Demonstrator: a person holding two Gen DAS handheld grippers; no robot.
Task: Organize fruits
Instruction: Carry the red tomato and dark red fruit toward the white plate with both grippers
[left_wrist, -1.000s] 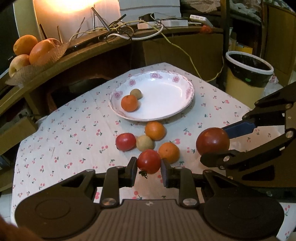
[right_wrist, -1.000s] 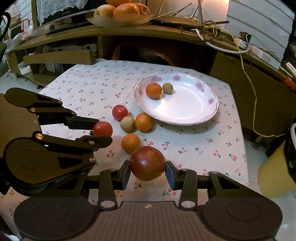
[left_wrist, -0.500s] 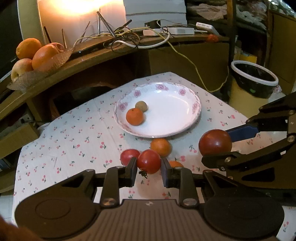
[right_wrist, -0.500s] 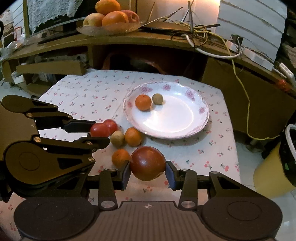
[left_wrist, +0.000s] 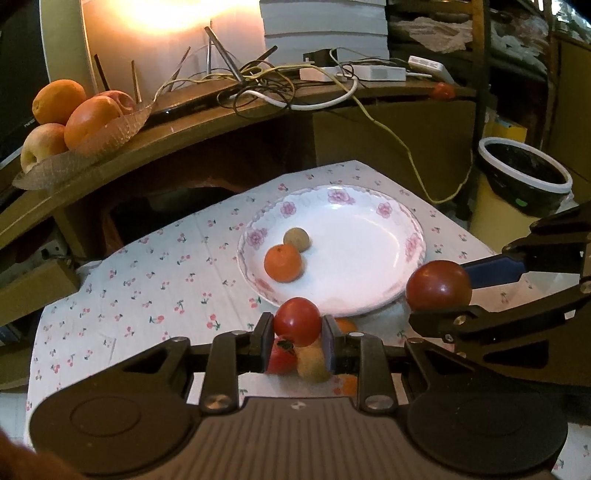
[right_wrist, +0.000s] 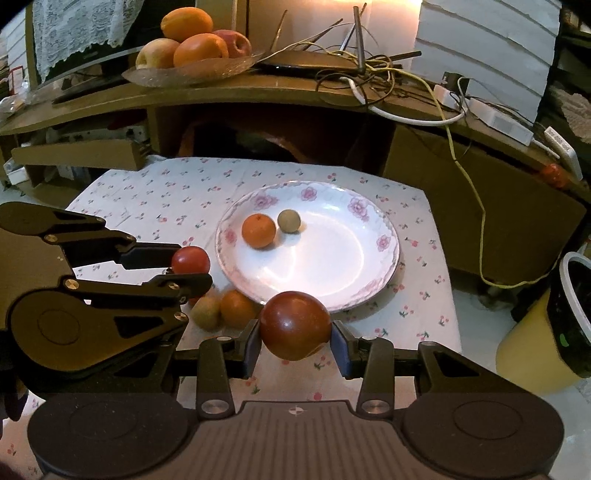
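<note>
Ahead of both grippers on the table (right_wrist: 155, 206) lies the flowered plate (right_wrist: 369, 266), nearer the right hand-held gripper (right_wrist: 295, 349), clamped on a dark red fruit (right_wrist: 294, 325), than the left hand-held gripper (left_wrist: 297, 341), pinching a small red tomato (left_wrist: 296, 320).

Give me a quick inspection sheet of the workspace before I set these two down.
Surface: cherry-print tablecloth.
Job's things: floral plate holds an orange and a small brown fruit; more loose fruit lies near its front rim.
Clutter: nothing seen on the table.
Grippers: left hand-held gripper shut on red tomato; right hand-held gripper shut on dark tomato.
Cables: tangle on the shelf.
Surroundings: fruit bowl, bin.
</note>
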